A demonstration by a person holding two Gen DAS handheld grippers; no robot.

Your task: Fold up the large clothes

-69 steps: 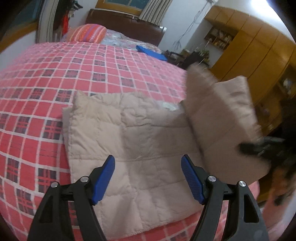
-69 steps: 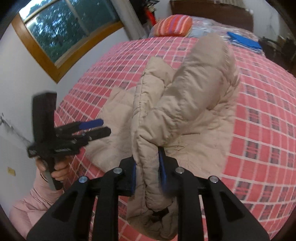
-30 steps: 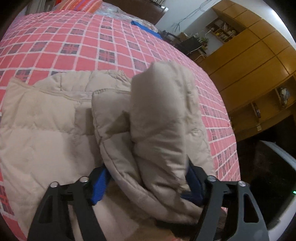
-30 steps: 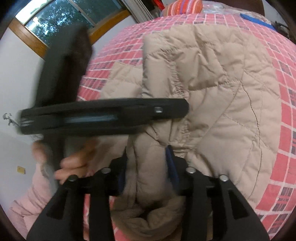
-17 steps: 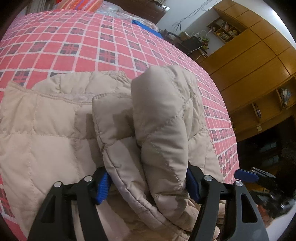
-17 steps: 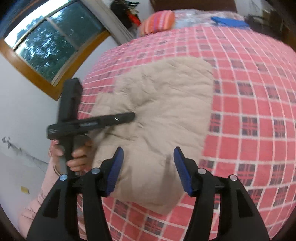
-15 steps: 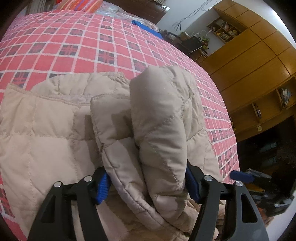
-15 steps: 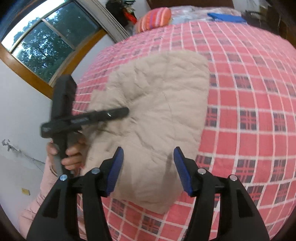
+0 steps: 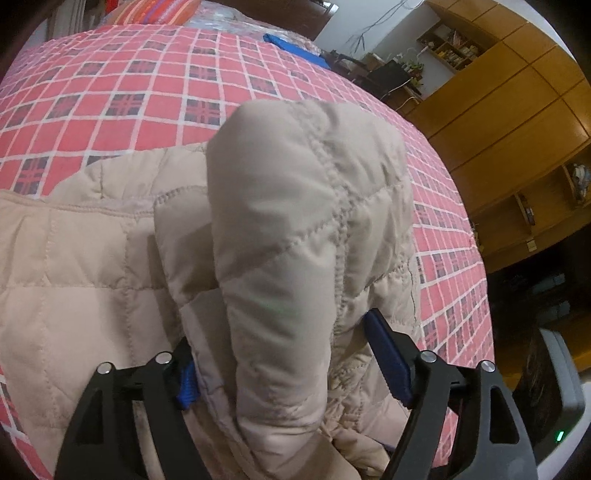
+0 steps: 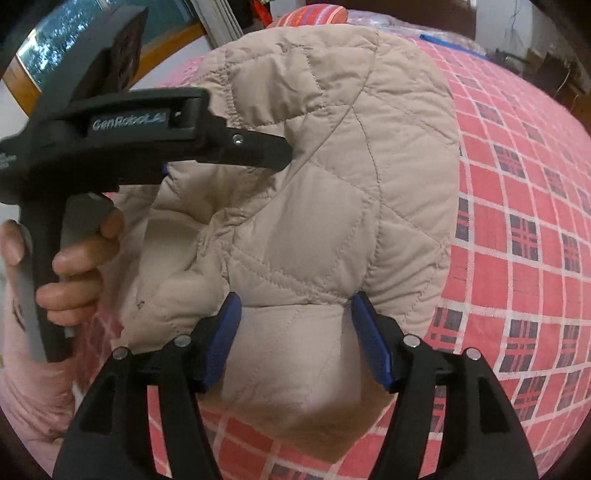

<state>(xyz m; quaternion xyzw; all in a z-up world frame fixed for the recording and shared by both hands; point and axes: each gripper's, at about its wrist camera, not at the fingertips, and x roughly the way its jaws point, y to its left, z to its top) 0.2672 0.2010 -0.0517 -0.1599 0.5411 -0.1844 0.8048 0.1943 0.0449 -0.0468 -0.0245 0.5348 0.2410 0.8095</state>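
Note:
A beige quilted jacket point(image 9: 295, 221) lies on the red checked bedspread point(image 9: 147, 92), with one part folded up into a thick ridge. My left gripper point(image 9: 280, 354) stands open, and that ridge fills the gap between its blue pads. In the right wrist view the jacket point(image 10: 332, 184) bulges up close, and the left gripper point(image 10: 280, 155) pokes into its fold from the left, held by a hand point(image 10: 74, 266). My right gripper point(image 10: 297, 332) is open, its fingers on either side of the jacket's near edge, low over the bed.
The bedspread point(image 10: 535, 221) stretches away to the right. A striped pillow point(image 9: 155, 9) and a blue item point(image 9: 291, 46) lie at the far end. Wooden cupboards point(image 9: 517, 92) stand past the bed's right side. A window point(image 10: 74, 48) is at the left, and a pink sleeve point(image 10: 33, 387) is below the hand.
The right gripper let go of the jacket, pulled back, and has now come in close again with its open fingers around the near edge. The left gripper has stayed at the raised fold.

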